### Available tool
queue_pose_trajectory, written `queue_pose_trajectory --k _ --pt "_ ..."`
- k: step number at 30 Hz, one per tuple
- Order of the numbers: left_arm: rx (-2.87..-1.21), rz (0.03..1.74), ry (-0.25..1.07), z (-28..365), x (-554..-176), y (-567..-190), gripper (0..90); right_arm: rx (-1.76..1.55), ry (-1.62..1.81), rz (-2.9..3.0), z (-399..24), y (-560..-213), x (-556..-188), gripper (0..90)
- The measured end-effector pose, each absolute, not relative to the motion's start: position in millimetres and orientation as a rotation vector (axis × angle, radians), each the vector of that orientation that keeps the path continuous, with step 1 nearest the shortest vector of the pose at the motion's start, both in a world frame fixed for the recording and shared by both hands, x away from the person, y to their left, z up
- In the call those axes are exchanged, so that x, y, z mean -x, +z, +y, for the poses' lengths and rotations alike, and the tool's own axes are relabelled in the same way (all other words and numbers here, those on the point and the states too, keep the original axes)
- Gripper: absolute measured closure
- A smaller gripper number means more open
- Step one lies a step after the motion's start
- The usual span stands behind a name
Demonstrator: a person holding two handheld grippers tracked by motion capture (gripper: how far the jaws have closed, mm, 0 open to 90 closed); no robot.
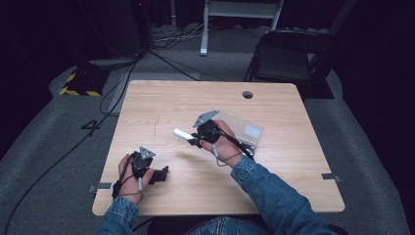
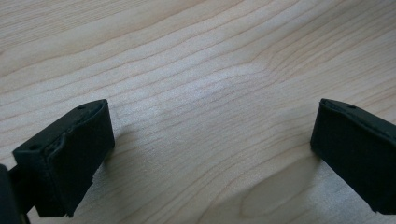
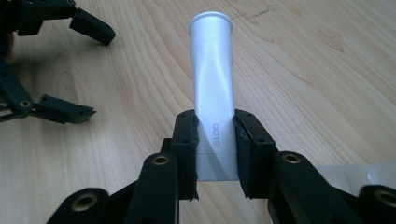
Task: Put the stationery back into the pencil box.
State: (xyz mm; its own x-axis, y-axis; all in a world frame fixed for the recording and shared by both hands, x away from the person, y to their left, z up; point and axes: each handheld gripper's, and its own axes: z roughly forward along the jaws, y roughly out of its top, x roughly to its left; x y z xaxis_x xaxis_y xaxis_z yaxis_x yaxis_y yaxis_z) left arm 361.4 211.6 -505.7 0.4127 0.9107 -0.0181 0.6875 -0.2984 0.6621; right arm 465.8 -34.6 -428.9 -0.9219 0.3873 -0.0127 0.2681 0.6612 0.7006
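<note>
My right gripper [image 3: 215,140] is shut on a white tube [image 3: 212,79] marked "GLOO", both pads pressing its lower end while the capped end points away from me. In the high view the right gripper [image 1: 195,138] holds the white tube [image 1: 182,133] above the middle of the wooden table [image 1: 161,98], the tube pointing left. My left gripper [image 1: 164,172] rests near the table's front left with its jaws wide apart. In the left gripper view its two black pads [image 2: 70,154] stand far apart over bare wood with nothing between them. The left gripper [image 3: 51,60] also shows in the right gripper view, open.
A clear plastic pouch [image 1: 247,131] lies on the table just behind my right hand. A round cable hole [image 1: 247,94] sits near the far edge. A black chair [image 1: 286,56] and cables stand on the floor beyond the table.
</note>
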Motion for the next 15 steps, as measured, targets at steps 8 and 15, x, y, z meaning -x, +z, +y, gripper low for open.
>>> queue_pose_trajectory --k 8,15 --pt "-2.080 1.351 0.490 211.6 -361.4 -505.7 0.0 -0.506 1.129 2.709 -45.3 -418.7 -453.5 71.3" --pt "-2.077 1.355 0.492 211.6 -361.1 -505.7 0.0 -0.506 1.176 2.697 -66.4 -413.2 -447.0 71.3"
